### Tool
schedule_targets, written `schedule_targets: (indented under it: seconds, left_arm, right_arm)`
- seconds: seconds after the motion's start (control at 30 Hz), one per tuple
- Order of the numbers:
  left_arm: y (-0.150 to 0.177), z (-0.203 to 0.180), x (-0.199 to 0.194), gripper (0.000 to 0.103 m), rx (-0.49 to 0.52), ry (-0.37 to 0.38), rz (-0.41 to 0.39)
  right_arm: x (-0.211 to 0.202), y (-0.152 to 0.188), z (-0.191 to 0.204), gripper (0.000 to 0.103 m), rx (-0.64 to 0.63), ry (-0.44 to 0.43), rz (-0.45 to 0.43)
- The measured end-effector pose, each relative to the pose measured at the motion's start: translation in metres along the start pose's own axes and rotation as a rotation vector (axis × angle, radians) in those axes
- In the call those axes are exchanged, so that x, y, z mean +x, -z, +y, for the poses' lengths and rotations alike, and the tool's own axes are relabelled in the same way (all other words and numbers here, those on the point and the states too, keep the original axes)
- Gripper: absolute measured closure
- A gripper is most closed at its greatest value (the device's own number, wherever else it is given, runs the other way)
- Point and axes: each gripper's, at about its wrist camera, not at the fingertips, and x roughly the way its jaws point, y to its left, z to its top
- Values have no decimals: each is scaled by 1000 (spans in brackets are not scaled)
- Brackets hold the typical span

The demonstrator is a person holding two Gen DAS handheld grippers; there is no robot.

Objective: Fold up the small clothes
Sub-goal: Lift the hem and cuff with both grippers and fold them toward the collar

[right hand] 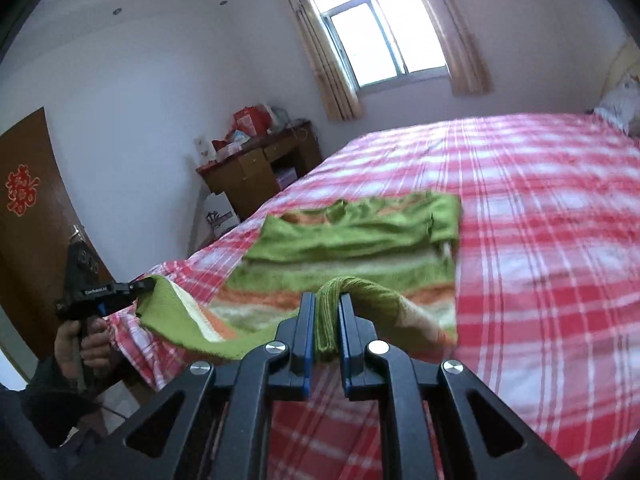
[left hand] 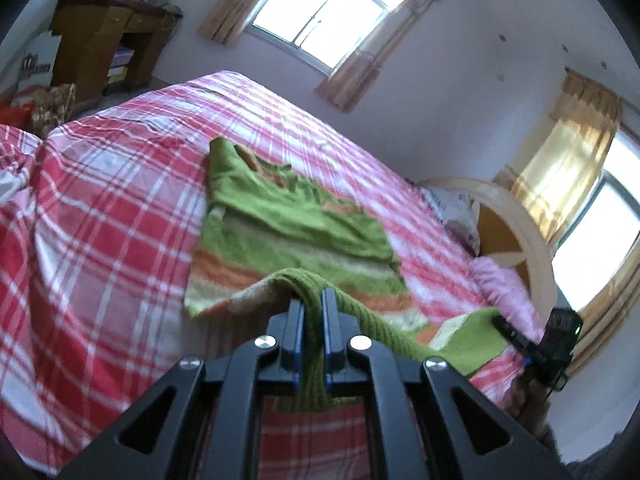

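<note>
While pinched in both tools, green sweater (left hand: 296,216) hem lifted, body on bed (left hand: 120,208).

Left wrist view along its fingers, close over the checked bed (left hand: 120,208), right wrist view likewise, both sharing the green garment (right hand: 352,240), far window (left hand: 324,20)

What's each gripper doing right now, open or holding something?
Left gripper: shut on the near hem of the green striped garment.
Right gripper: shut on the same hem, further along.
</note>
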Motion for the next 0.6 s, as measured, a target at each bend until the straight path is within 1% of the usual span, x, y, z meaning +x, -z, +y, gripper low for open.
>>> schedule_targets:
  seconds: [0.1,0.33,0.6]
  left_arm:
    - [-18,-1,7,96,-19,17,-26]
    - [-61,-9,29,96,4,0,-68]
    - [-104,-4,50,96,-6,-19,-109]
  right_arm:
    - [7,-20,-3,93,-14,11,-19]
    - [24,-62,-13,93,-44,28,-57]
    - [61,-105,-23,93,-77,35,-46]
